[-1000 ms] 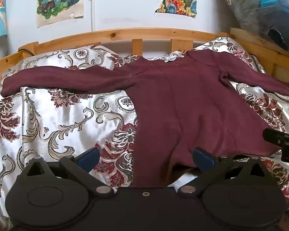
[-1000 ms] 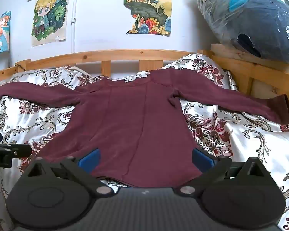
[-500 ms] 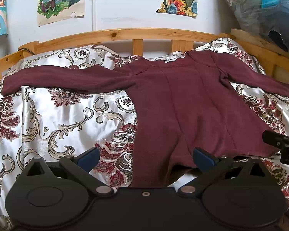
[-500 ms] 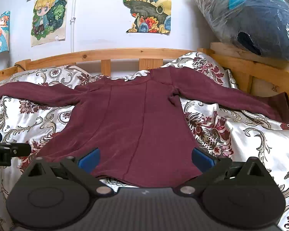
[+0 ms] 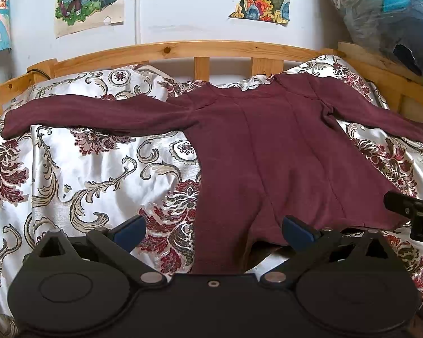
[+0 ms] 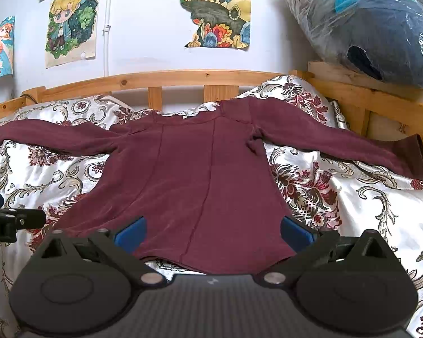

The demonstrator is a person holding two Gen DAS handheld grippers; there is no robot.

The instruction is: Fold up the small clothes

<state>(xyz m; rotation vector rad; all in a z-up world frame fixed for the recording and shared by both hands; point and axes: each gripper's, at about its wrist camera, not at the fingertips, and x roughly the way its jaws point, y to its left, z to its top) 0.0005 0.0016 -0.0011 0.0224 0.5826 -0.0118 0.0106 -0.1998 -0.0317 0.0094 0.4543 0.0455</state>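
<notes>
Little has moved since a second ago: both views sit almost where they were, with the maroon top [image 6: 200, 180] perhaps a shade lower in the left wrist view, so the approach to its hem is barely creeping. It lies spread flat on the patterned bedspread [image 5: 79, 174], neckline toward the wooden bed rail [image 6: 183, 77], both sleeves stretched out sideways, hem nearest the cameras.

The left tool [image 5: 213, 229] is spread wide and holds nothing, poised just over the hem's left corner, where the cloth has buckled into a small fold. The right tool [image 6: 213, 231] is equally wide and empty, straddling the hem near its right half.

To do this step well, I judge each tool should come down on a hem corner, pinching both layers together, with the buckled left corner smoothed first so the fold line runs straight. The sleeves probably want turning in over the body before the hem is carried up to the neckline.

No basket or box shows; only a plastic-wrapped bundle [image 6: 375, 28] sits above the rail at the right, its contents dark blue and otherwise unclear.
</notes>
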